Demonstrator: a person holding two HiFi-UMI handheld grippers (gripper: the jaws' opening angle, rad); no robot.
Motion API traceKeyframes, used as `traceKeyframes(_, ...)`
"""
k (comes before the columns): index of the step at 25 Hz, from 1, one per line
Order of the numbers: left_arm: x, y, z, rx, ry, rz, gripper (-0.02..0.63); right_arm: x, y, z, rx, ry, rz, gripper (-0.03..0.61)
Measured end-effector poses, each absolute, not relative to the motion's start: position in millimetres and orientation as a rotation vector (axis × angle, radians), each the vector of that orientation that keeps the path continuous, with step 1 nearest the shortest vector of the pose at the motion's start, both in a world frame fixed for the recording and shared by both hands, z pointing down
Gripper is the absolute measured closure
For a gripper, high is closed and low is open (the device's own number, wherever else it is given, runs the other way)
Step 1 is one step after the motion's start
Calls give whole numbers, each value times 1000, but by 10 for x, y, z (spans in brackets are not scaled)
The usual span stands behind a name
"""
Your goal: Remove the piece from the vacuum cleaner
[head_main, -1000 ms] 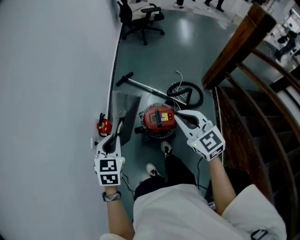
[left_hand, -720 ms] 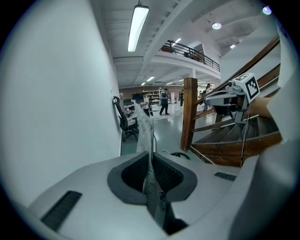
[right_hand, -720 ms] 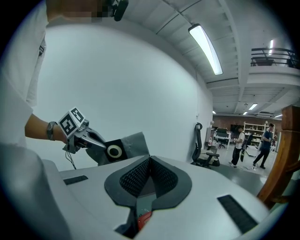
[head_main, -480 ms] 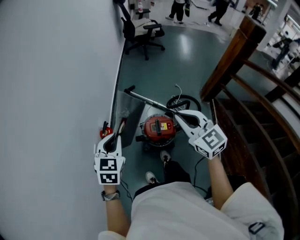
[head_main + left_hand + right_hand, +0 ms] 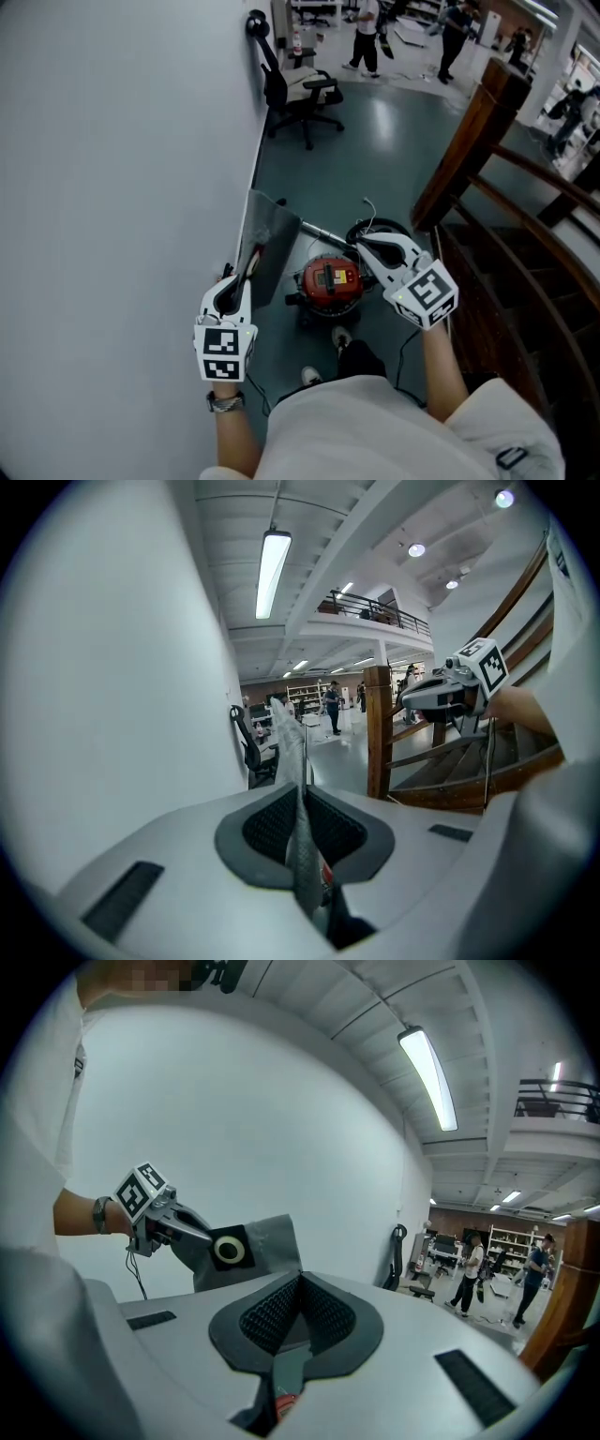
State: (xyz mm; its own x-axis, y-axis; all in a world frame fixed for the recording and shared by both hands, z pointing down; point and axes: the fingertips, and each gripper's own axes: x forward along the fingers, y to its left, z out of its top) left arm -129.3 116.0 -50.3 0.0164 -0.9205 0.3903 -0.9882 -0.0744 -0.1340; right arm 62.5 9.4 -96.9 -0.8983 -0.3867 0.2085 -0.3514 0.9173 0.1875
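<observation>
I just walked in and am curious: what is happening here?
A person holds a gripper in each hand. The left gripper is shut on a flat grey fabric dust bag with a black collar, held beside the white wall. The right gripper is shut and empty. The round red vacuum cleaner stands on the floor below them.

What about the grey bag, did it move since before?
Yes. The grey bag, held in the left tool, went up: its top now sits farther above the red vacuum cleaner in the head view.
</observation>
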Motion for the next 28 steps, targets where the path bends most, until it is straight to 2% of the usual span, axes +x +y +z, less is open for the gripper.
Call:
traceKeyframes(13,-1256,1257,-1106,2199,-2105,531,583,554,192,-1288,539,-2839,-324,549)
traceKeyframes(28,-1164,1251,-1058,2220,-2056,537,583,568,186,-1292,541,-2836,-319,551)
